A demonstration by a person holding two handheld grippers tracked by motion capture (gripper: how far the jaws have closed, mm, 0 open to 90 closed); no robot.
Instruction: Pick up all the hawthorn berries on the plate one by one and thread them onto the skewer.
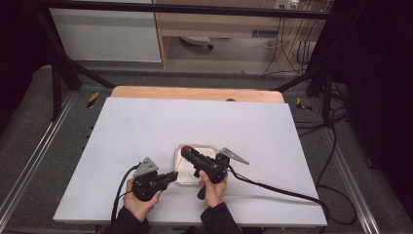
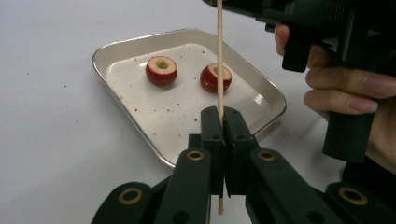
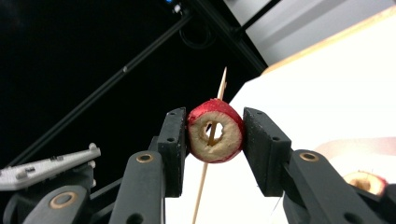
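The left gripper (image 2: 223, 122) is clamped tight on a skewer (image 2: 219, 56), holding it upright near its lower end, so that the stick rises in front of the tray (image 2: 261, 88). The right gripper (image 3: 215, 135) is clamped on a cored fruit (image 3: 215, 136), red-skinned with a pale cut face, and the skewer passes through the hole in its middle, its sharp tip standing out beyond the fruit. So the step in hand looks like threading: the fruit is on the stick but high up it.

The next move, I judge, calls for sliding the fruit down the skewer toward the left gripper while that gripper keeps the stick steady and straight; a sideways push could bend or snap the thin stick or split the fruit.

In the high view both grippers meet over the tray, the left gripper (image 1: 168, 178) at its near left edge, the right gripper (image 1: 186, 152) above its far part. Two more cored fruits (image 2: 161, 70) lie in the tray, side by side and just apart, behind the skewer. The tray sits on the desk (image 1: 146, 126), near its front middle.
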